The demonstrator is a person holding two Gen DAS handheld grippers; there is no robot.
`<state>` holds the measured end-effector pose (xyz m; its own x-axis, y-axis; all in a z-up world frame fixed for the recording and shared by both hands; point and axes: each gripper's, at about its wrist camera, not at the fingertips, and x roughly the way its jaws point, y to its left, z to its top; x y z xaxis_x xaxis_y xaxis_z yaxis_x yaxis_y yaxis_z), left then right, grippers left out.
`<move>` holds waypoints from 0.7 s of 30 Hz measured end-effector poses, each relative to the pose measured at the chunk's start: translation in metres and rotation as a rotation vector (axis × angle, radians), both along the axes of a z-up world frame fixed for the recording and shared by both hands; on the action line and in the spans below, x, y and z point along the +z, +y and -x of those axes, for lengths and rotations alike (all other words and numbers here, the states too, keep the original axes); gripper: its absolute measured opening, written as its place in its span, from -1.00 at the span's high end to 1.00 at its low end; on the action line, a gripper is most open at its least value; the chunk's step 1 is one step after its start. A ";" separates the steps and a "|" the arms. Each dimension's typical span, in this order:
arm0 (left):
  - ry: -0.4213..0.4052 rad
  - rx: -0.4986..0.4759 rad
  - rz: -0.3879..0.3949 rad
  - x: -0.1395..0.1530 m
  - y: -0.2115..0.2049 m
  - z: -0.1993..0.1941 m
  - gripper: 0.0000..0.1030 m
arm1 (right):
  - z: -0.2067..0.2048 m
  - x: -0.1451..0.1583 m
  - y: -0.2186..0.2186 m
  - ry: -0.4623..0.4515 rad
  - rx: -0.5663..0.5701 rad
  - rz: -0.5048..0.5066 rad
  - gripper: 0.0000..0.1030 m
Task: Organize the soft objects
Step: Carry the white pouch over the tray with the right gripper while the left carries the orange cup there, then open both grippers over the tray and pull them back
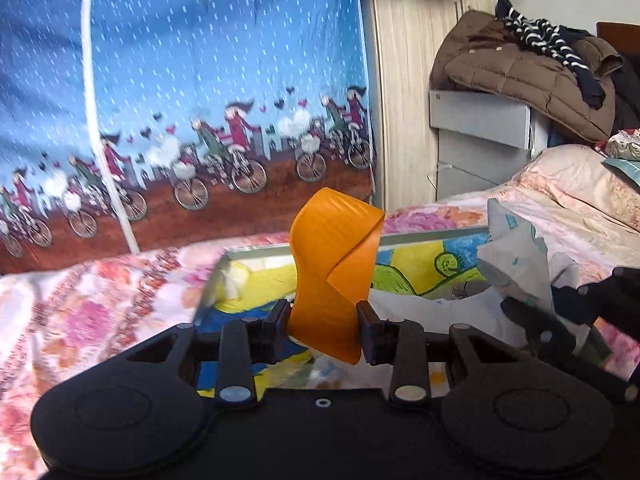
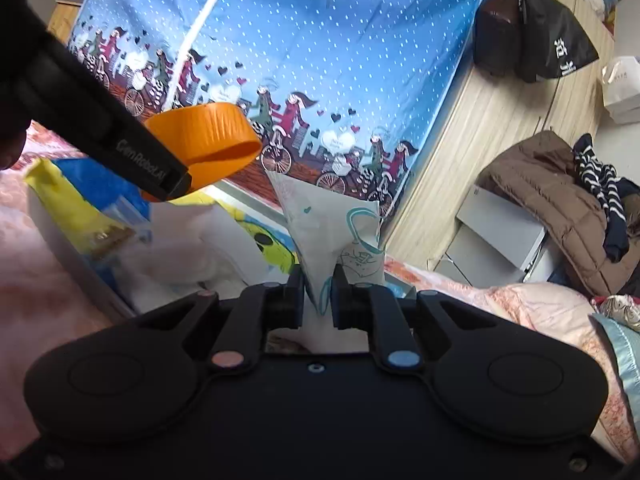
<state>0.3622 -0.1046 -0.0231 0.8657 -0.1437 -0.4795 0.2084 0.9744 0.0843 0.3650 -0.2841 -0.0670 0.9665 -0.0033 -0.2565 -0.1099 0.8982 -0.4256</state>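
Orange band [image 1: 334, 276] pinched above box edge [image 1: 432, 235]

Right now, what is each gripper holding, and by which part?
The left gripper pinches the orange twisted strip near its lower end. The right gripper pinches the pale printed cloth at its narrow bottom tip.

The blue bicycle-print curtain [image 1: 224, 92] walls off the far side just behind the colourful open storage box [image 1: 420, 240], while the floral-quilted bed [image 1: 92, 300] lies open to its left.
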 end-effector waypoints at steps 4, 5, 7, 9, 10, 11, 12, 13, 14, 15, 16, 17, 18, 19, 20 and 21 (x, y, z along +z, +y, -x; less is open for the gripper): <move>0.061 -0.007 0.012 -0.009 -0.004 -0.017 0.26 | -0.011 -0.006 -0.007 0.015 -0.036 -0.047 0.85; 0.073 -0.001 0.016 -0.011 -0.005 -0.020 0.26 | -0.013 -0.009 -0.009 0.016 -0.041 -0.055 0.85; 0.099 0.020 0.040 -0.011 -0.004 -0.026 0.24 | -0.013 -0.012 -0.010 0.018 -0.044 -0.059 0.83; 0.125 0.033 0.067 -0.011 -0.003 -0.030 0.20 | -0.017 -0.012 -0.014 0.021 -0.048 -0.067 0.71; 0.136 0.042 0.080 -0.010 -0.001 -0.031 0.17 | -0.021 -0.009 -0.015 0.025 -0.049 -0.071 0.65; 0.147 0.049 0.091 -0.010 0.000 -0.032 0.15 | -0.024 -0.007 -0.016 0.027 -0.049 -0.076 0.46; 0.158 0.057 0.102 -0.010 0.001 -0.032 0.14 | -0.023 -0.006 -0.017 0.025 -0.051 -0.082 0.30; 0.164 0.064 0.113 -0.009 0.003 -0.032 0.12 | -0.028 -0.003 -0.018 0.024 -0.049 -0.089 0.26; 0.168 0.069 0.125 -0.007 0.004 -0.030 0.11 | -0.027 -0.001 -0.020 0.023 -0.047 -0.093 0.22; 0.173 0.070 0.139 -0.006 0.007 -0.029 0.08 | -0.025 0.001 -0.021 0.022 -0.051 -0.094 0.21; 0.179 0.074 0.155 -0.003 0.010 -0.026 0.06 | -0.024 0.004 -0.022 0.021 -0.054 -0.094 0.20; 0.177 0.081 0.166 -0.001 0.012 -0.022 0.06 | -0.017 0.011 -0.023 0.016 -0.059 -0.097 0.17; 0.173 0.083 0.168 0.001 0.015 -0.018 0.05 | -0.017 0.015 -0.025 0.012 -0.062 -0.104 0.09; 0.164 0.085 0.162 0.005 0.016 -0.013 0.02 | -0.014 0.020 -0.026 0.008 -0.063 -0.113 0.03; 0.152 0.083 0.154 0.010 0.018 -0.007 0.00 | -0.007 0.028 -0.030 0.002 -0.061 -0.129 -0.09; 0.139 0.079 0.149 0.014 0.020 -0.002 -0.03 | -0.002 0.035 -0.033 -0.004 -0.060 -0.146 -0.19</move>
<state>0.3637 -0.0850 -0.0086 0.8043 -0.1562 -0.5733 0.1307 0.9877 -0.0857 0.3671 -0.3170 -0.0318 0.9667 -0.0241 -0.2549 -0.0526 0.9556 -0.2900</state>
